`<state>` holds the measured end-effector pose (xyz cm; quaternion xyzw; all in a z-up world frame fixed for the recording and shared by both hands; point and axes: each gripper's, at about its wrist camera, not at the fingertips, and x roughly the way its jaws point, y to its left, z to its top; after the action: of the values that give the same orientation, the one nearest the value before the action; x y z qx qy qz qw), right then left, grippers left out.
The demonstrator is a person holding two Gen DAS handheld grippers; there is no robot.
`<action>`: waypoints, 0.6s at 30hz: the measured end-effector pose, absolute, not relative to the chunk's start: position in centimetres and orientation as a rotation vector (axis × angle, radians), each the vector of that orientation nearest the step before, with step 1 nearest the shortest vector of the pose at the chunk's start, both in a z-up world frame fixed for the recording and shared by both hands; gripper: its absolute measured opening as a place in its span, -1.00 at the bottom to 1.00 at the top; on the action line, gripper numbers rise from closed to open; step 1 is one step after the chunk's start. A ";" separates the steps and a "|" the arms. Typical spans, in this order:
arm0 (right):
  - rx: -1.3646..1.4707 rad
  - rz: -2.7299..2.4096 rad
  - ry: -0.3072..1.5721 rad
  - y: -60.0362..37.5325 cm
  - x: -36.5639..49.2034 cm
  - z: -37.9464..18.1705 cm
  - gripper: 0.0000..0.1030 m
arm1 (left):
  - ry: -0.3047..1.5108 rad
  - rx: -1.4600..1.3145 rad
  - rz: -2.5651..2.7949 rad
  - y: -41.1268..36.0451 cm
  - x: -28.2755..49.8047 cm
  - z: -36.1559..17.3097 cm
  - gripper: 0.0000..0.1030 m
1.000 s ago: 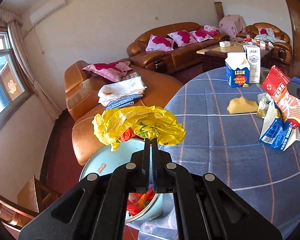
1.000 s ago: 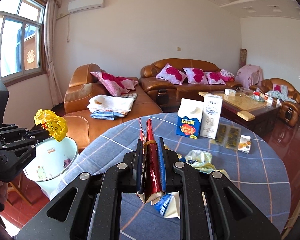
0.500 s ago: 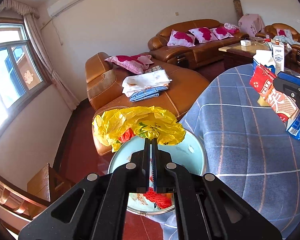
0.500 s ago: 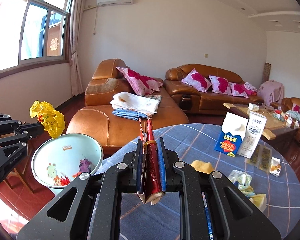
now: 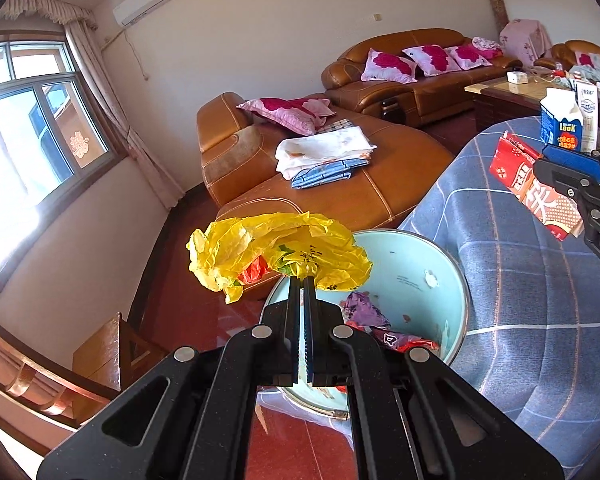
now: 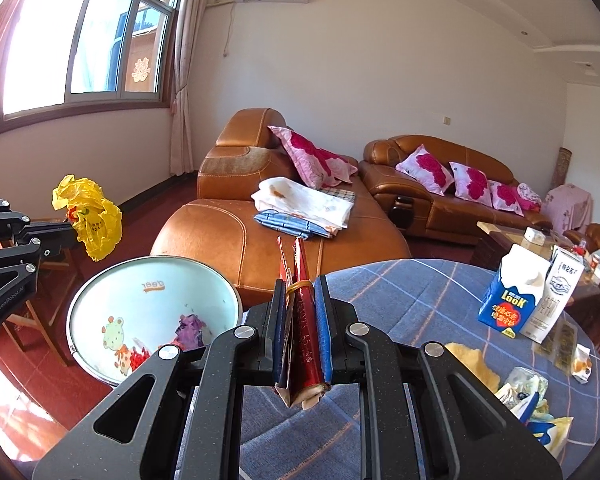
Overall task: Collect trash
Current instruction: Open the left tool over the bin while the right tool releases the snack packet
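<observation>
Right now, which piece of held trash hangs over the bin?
The yellow plastic bag in the left gripper overlaps the bin; the right gripper's red wrapper doesn't.

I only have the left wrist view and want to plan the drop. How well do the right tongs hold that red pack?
Observer: The right tongs are shut on the flattened red pack, and a yellow rubber band circles the pack.
Operator: Any trash on the table past the cartons?
Observer: Yes. Crumpled wrappers lie on the table, nearer the camera than the cartons.
</observation>
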<state>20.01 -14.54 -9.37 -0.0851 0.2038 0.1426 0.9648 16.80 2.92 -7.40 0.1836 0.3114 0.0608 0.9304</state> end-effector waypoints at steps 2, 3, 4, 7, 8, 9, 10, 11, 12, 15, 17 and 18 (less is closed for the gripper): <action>-0.180 0.298 0.412 -14.1 20.1 -9.5 -0.72 | 0.638 0.381 0.138 3.3 16.7 -7.5 -0.98; -0.183 0.303 0.412 -13.9 20.1 -9.7 -0.72 | 0.639 0.380 0.143 3.5 16.8 -7.6 -0.98; -0.187 0.309 0.412 -13.7 20.1 -9.7 -0.72 | 0.643 0.378 0.146 3.6 16.9 -7.6 -0.97; -0.198 0.325 0.410 -13.1 20.2 -9.9 -0.72 | 0.646 0.382 0.161 4.0 17.0 -7.8 -0.97; -0.201 0.332 0.410 -12.9 20.3 -9.9 -0.72 | 0.648 0.382 0.165 4.1 17.0 -7.8 -0.97; -0.206 0.337 0.409 -12.6 20.3 -9.9 -0.72 | 0.648 0.384 0.169 4.2 17.0 -7.8 -0.97; -0.210 0.342 0.408 -12.4 20.4 -9.9 -0.72 | 0.648 0.384 0.172 4.3 17.0 -7.8 -0.97; -0.214 0.346 0.408 -12.2 20.4 -9.9 -0.72 | 0.649 0.384 0.175 4.4 17.0 -7.9 -0.98; -0.217 0.349 0.408 -12.1 20.4 -9.9 -0.72 | 0.650 0.385 0.177 4.5 16.9 -7.9 -0.98; -0.225 0.359 0.405 -11.7 20.4 -10.0 -0.72 | 0.647 0.398 0.193 4.6 16.9 -8.1 -0.97; -0.231 0.367 0.404 -11.5 20.4 -10.1 -0.72 | 0.647 0.403 0.199 4.6 17.1 -8.2 -0.98; -0.234 0.372 0.404 -11.4 20.4 -10.1 -0.72 | 0.648 0.404 0.201 4.6 17.1 -8.2 -0.98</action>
<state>20.45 -11.40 -10.12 -0.1152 0.1992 0.1830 0.9558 17.13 4.59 -8.25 0.1968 0.3157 0.0977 0.9231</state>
